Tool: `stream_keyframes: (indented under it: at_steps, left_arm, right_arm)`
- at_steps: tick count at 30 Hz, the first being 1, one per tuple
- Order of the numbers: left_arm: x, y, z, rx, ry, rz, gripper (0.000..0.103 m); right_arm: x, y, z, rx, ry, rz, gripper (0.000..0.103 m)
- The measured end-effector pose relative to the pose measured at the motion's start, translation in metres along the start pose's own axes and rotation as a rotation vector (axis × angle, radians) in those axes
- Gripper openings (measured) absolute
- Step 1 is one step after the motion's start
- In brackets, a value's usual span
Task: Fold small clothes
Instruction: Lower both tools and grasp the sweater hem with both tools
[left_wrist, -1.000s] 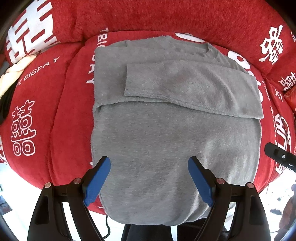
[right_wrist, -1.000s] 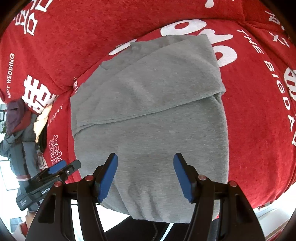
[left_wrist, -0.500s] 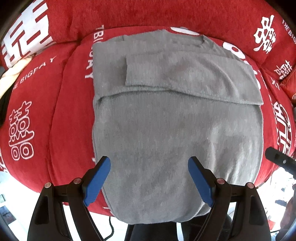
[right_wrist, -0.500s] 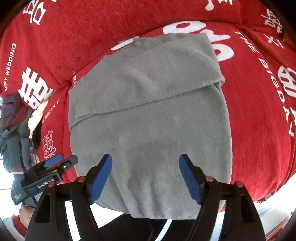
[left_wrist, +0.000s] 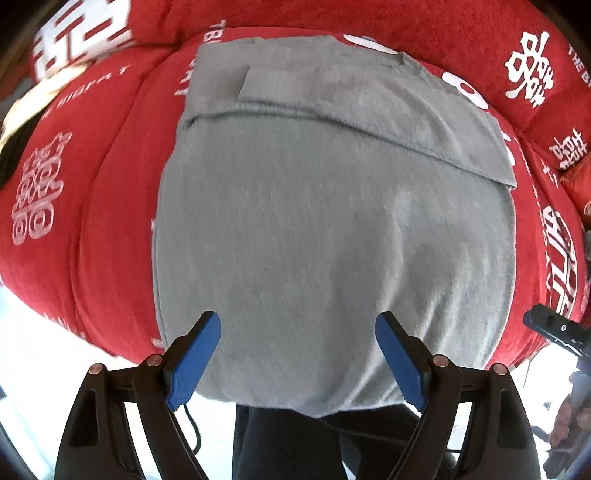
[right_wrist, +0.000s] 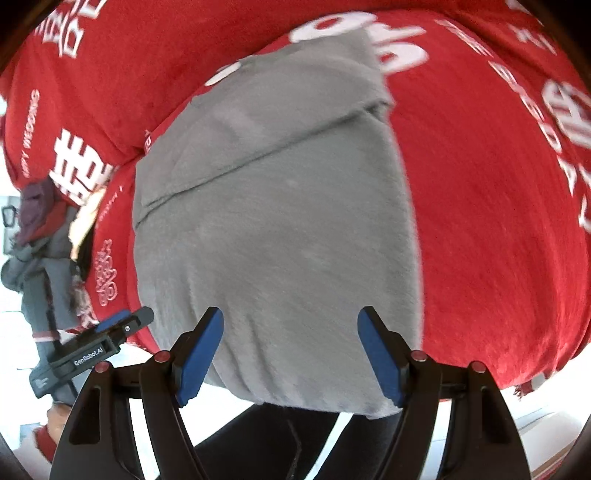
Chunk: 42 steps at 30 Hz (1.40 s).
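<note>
Jaws of left gripper spread wide, blue pads clear of any cloth, nothing held; poised above near part of grey sweater. Right gripper likewise gaping, jaws just opened further, nothing between them, pads above sweater's near hem but not pressing it. Sweater laid flat on red sofa, hem hanging over sofa's front edge, neckline toward back cushion. Both sleeves folded across chest, one sleeve running as a band from left side to right edge, cuff end near left shoulder. Body below band smooth, with faint creases toward hem. Sofa cover printed with white characters and lettering, visible left and right of sweater. Dark trousers of person seen below hem, between fingers. From right wrist view, left gripper's black body just off sofa's front left edge, beside a heap of clothes at left end. From left wrist view, tip of right gripper at right front edge. Both views motion-blurred.
</note>
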<state>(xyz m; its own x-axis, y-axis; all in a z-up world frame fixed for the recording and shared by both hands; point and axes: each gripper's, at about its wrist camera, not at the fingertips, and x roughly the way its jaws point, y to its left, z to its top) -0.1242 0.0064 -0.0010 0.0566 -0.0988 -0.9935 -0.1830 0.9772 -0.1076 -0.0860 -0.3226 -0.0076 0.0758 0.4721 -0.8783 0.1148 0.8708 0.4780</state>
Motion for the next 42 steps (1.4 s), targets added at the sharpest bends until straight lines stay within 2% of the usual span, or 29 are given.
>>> stream_keyframes:
  at_steps: [6, 9, 13, 20, 24, 28, 31, 36, 37, 38, 39, 41, 42]
  left_arm:
    - [0.016, 0.006, -0.041, -0.032, 0.024, -0.022, 0.087]
    - [0.025, 0.017, -0.06, -0.032, 0.052, -0.046, 0.087]
    - [0.036, 0.038, -0.08, -0.025, 0.061, -0.061, 0.087]
    - [0.06, 0.087, -0.107, -0.039, 0.054, -0.1, 0.087]
    - [0.079, 0.106, -0.114, -0.07, 0.08, -0.132, 0.087]
    - [0.097, 0.101, -0.12, -0.089, 0.106, -0.184, 0.086]
    - [0.117, 0.095, -0.12, -0.089, 0.13, -0.211, 0.087]
    - [0.127, 0.097, -0.126, -0.123, 0.118, -0.256, 0.086]
    - [0.126, 0.098, -0.128, -0.126, 0.113, -0.255, 0.084]
    - [0.123, 0.098, -0.13, -0.123, 0.107, -0.264, 0.066]
    - [0.123, 0.098, -0.129, -0.119, 0.115, -0.282, 0.043]
    - [0.119, 0.094, -0.13, -0.09, 0.126, -0.3, 0.023]
    - [0.115, 0.092, -0.129, -0.072, 0.122, -0.302, 0.015]
  right_arm:
    - [0.005, -0.057, -0.027, -0.001, 0.103, 0.06, 0.078]
    - [0.023, -0.072, -0.049, -0.007, 0.177, 0.092, 0.078]
    - [0.054, -0.087, -0.079, -0.018, 0.251, 0.086, 0.078]
    - [0.092, -0.107, -0.103, 0.021, 0.255, 0.164, 0.078]
    - [0.107, -0.104, -0.112, -0.008, 0.267, 0.176, 0.078]
    - [0.112, -0.088, -0.112, -0.043, 0.258, 0.221, 0.078]
    - [0.118, -0.078, -0.111, -0.083, 0.275, 0.217, 0.08]
    - [0.128, -0.078, -0.114, -0.075, 0.287, 0.219, 0.08]
    - [0.129, -0.079, -0.115, -0.059, 0.285, 0.218, 0.078]
    - [0.128, -0.083, -0.116, -0.037, 0.28, 0.222, 0.069]
    - [0.127, -0.085, -0.117, 0.002, 0.273, 0.241, 0.042]
    - [0.123, -0.091, -0.121, 0.073, 0.258, 0.268, 0.017]
    - [0.118, -0.092, -0.124, 0.092, 0.242, 0.287, 0.011]
